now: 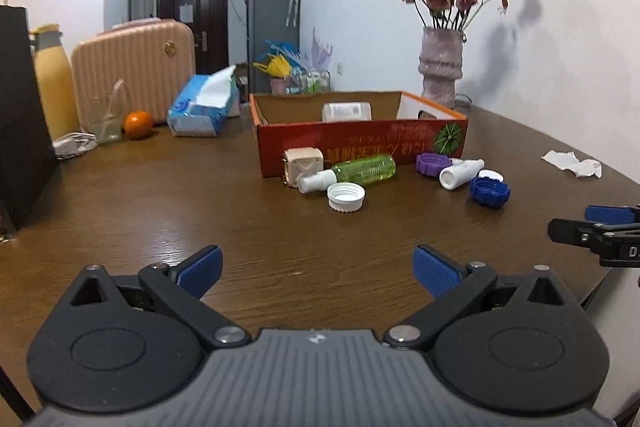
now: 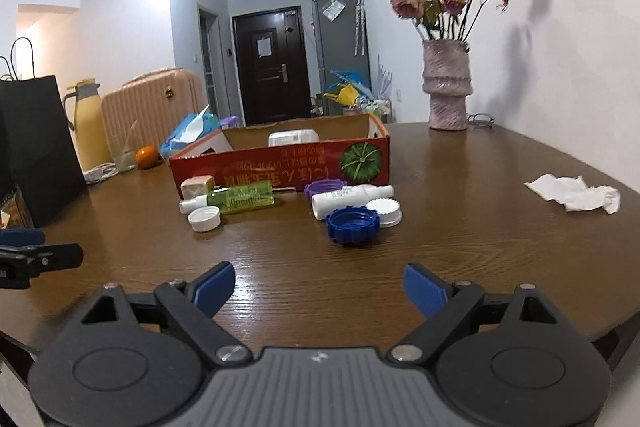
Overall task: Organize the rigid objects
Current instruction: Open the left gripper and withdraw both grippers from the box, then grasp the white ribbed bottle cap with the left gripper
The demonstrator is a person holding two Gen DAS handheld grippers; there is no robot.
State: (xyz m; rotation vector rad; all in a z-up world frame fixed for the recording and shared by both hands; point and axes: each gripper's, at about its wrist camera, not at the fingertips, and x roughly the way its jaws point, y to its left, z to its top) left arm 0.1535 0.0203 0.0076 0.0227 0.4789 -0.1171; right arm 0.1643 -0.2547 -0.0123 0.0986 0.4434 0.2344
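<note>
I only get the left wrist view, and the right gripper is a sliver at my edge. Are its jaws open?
Observer: Yes. The right gripper has its jaws wide apart, with nothing between them.
Operator: Something white peeks out behind the blue cap. What is it?
Observer: A ribbed white cap, sitting just behind the blue one, next to the white bottle.
Operator: What is the dark thing cut off at my far left?
Observer: A black paper bag with cord handles, standing on the table.
</note>
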